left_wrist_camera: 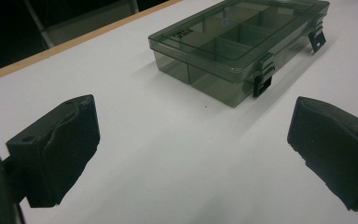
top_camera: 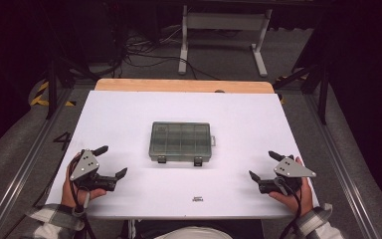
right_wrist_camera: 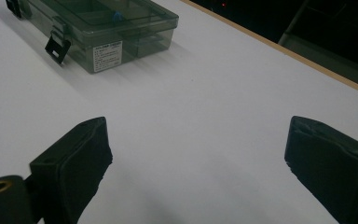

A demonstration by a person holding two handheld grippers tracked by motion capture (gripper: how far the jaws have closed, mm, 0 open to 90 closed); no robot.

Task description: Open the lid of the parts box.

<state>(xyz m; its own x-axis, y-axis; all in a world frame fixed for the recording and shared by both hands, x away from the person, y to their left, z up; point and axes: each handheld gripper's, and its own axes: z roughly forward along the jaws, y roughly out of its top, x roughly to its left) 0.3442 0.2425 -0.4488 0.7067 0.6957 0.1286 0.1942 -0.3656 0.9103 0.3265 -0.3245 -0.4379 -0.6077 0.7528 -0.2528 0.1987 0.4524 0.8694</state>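
Both grippers, left gripper [top_camera: 110,162] and right gripper [top_camera: 260,165], hold jaws apart flanking the closed organizer box [top_camera: 181,140], contents unclear.

White table [top_camera: 129,119] bears a compartment box [top_camera: 181,141] (lid closed).

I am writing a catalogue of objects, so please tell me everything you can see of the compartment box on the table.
The compartment box is a flat, rectangular case of smoky, see-through plastic. Inner walls divide it into small compartments, and one holds something small and blue. The lid is shut; two dark latches sit on the side facing the person. A white label is on one short side. The box lies flat near the middle of the white table, and neither tongs touch it.
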